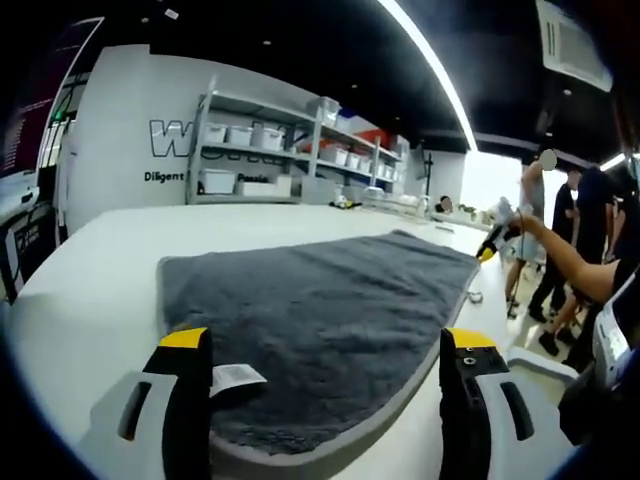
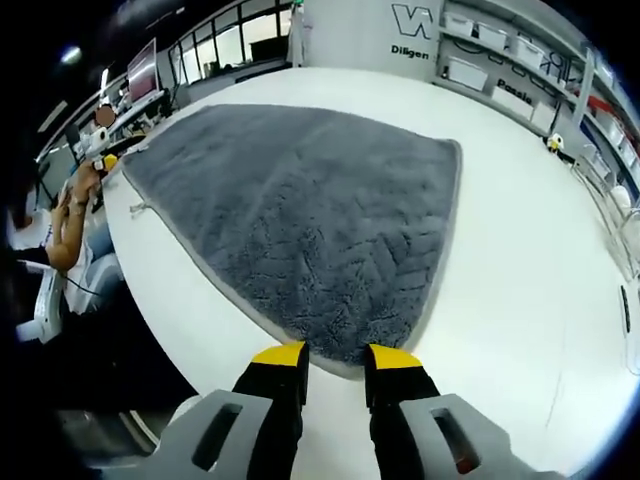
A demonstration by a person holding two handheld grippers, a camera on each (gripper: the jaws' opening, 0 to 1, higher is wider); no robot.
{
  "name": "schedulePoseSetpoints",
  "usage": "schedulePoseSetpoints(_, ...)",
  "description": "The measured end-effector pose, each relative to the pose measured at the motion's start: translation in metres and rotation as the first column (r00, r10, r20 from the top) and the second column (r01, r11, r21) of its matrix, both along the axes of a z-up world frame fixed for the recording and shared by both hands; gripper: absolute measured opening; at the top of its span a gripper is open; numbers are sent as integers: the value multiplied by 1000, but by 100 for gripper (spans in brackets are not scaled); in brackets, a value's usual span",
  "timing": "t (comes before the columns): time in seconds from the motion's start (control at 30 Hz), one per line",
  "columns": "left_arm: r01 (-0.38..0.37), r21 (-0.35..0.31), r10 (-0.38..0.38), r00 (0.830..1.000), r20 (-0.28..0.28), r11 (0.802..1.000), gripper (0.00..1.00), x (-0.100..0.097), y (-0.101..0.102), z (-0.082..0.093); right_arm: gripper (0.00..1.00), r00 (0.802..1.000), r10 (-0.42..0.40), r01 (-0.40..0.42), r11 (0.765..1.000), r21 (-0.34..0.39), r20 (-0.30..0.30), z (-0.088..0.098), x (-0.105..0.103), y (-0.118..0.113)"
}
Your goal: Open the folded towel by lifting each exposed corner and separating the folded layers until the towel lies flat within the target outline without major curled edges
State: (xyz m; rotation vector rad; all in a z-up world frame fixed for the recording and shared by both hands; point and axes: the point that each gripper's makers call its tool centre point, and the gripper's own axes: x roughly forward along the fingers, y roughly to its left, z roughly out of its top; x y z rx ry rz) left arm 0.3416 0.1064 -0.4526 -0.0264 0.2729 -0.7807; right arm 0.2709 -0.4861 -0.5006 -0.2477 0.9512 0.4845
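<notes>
The grey towel (image 1: 320, 300) lies spread on the white table (image 1: 90, 300), with a paler hem around it. In the left gripper view its near edge runs between my jaws, and a small white label (image 1: 236, 378) sticks out by the left jaw. My left gripper (image 1: 327, 345) is wide open just over that edge, holding nothing. In the right gripper view the towel (image 2: 300, 190) stretches away from a near corner (image 2: 338, 358). My right gripper (image 2: 337, 358) sits at that corner with its yellow tips a narrow gap apart, and white table shows between the jaws.
Shelves with white bins (image 1: 255, 150) stand behind the table. Several people (image 1: 575, 250) stand off the table's right side, one hand holding a yellow-tipped tool (image 1: 495, 240). A seated person (image 2: 75, 210) is beside the table's rounded edge (image 2: 180, 330). Bare table (image 2: 520, 260) lies right of the towel.
</notes>
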Motion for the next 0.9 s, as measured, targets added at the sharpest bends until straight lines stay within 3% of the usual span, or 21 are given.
schedulePoseSetpoints(0.2, -4, -14, 4, 1000, 5, 1000, 92, 0, 0, 4, 23, 998, 45, -45, 999, -16, 37, 2, 1, 0)
schedulePoseSetpoints(0.33, -9, -13, 9, 1000, 5, 1000, 92, 1, 1, 4, 39, 997, 55, -53, 998, -22, 59, 5, -1, 1)
schedulePoseSetpoints(0.47, -9, -12, 9, 1000, 3, 1000, 92, 1, 1, 4, 42, 991, 46, -44, 999, -15, 123, 16, 1, 3)
schedulePoseSetpoints(0.7, -12, -10, 12, 1000, 6, 1000, 92, 1, 1, 7, 59, 978, 31, -36, 999, 19, 207, 28, 2, 14)
schedulePoseSetpoints(0.9, -26, 12, 26, 1000, 1, 1000, 92, 7, 2, 6, 80, 969, 7, -21, 998, 52, 247, 30, 4, 22)
